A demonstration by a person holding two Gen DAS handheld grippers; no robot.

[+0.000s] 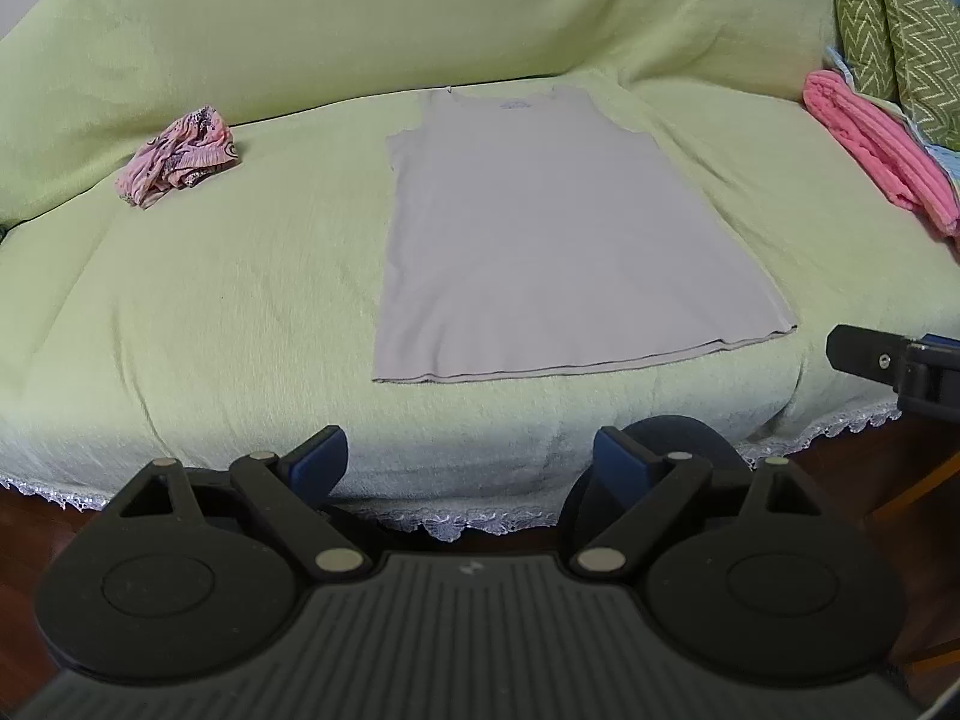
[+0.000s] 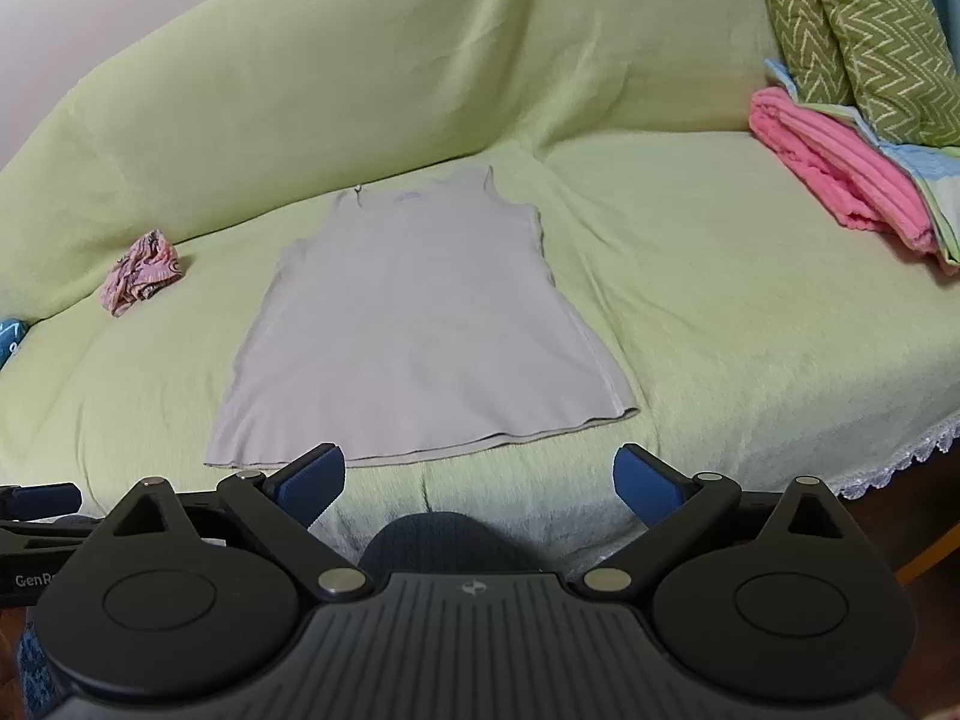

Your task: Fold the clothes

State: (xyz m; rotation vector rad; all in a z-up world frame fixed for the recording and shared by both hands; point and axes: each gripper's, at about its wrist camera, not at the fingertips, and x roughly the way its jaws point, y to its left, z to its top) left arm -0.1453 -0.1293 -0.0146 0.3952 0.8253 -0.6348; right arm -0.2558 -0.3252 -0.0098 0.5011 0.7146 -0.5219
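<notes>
A beige tank top [image 1: 540, 234] lies flat on a green-covered sofa [image 1: 210, 276]; the left gripper [image 1: 471, 462] and right gripper [image 2: 480, 477] hover before its hem, jaws apart, empty.

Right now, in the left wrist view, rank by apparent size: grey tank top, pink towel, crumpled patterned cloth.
1. Grey tank top, clearly largest.
2. Pink towel, though the frame edge cuts it off.
3. Crumpled patterned cloth, smallest.

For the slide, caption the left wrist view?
Open left gripper facing a flat beige tank top on the green-covered sofa.
</notes>
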